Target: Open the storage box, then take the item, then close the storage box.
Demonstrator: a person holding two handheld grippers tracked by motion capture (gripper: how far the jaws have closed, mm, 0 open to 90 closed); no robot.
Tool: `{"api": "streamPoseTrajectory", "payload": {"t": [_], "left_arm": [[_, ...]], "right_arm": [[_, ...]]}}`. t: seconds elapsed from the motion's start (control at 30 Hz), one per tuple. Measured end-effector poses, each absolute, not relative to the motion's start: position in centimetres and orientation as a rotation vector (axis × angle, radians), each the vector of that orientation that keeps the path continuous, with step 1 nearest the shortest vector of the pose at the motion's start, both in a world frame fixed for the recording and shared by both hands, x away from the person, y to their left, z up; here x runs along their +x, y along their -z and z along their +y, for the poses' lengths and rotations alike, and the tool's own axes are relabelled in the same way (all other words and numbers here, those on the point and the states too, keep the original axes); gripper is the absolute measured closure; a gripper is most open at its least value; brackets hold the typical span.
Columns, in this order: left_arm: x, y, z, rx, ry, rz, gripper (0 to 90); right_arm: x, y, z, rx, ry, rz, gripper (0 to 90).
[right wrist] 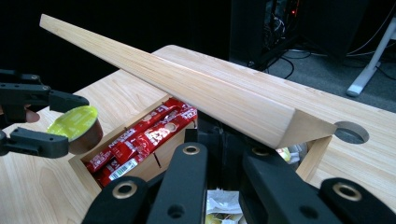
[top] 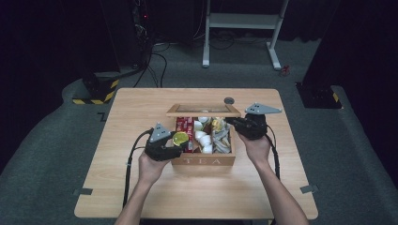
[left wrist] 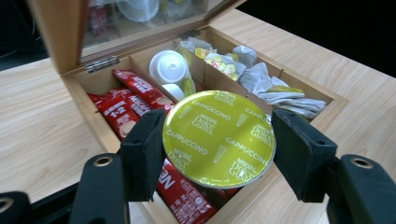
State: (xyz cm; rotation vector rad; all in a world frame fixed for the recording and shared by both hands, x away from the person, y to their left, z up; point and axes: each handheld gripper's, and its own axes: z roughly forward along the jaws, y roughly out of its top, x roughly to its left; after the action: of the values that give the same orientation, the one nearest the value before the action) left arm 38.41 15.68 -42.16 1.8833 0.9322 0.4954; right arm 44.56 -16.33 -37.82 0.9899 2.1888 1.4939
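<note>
Fingers [left wrist: 144,154]: left gripper [left wrist: 218,156] pinches capsule [left wrist: 218,139]; right gripper [top: 248,124] at lid [right wrist: 196,91], state untellable | step: capsule over tea box [top: 203,161] | next: likely placement, 3 o'clock compartment.

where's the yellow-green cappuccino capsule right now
The round yellow-green cappuccino capsule is clamped between the jaws of the left gripper, held just above the red sachets in the left compartment of the open wooden tea box.

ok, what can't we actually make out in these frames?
- Right gripper view: the jaws' tips hidden behind the lid; open or shut unclear.
- Left gripper view: capsule covers the red sachets beneath.
- High view: tea box contents too small to read.
</note>
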Motion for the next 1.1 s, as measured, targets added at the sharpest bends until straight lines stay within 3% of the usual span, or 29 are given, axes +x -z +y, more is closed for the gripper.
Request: {"api": "streamPoseTrajectory", "payload": {"t": [0.5, 1.1], "left_arm": [[38.0, 41.9, 17.3, 1.86, -0.518, 0.962, 38.4], [37.3, 42.9, 21.9, 1.788, -0.546, 1.082, 38.4]], "right_arm": [[44.6, 37.8, -16.3, 0.988, -1.498, 2.188, 89.7], [44.6, 37.9, -16.2, 0.988, -1.489, 2.197, 89.7]]}}
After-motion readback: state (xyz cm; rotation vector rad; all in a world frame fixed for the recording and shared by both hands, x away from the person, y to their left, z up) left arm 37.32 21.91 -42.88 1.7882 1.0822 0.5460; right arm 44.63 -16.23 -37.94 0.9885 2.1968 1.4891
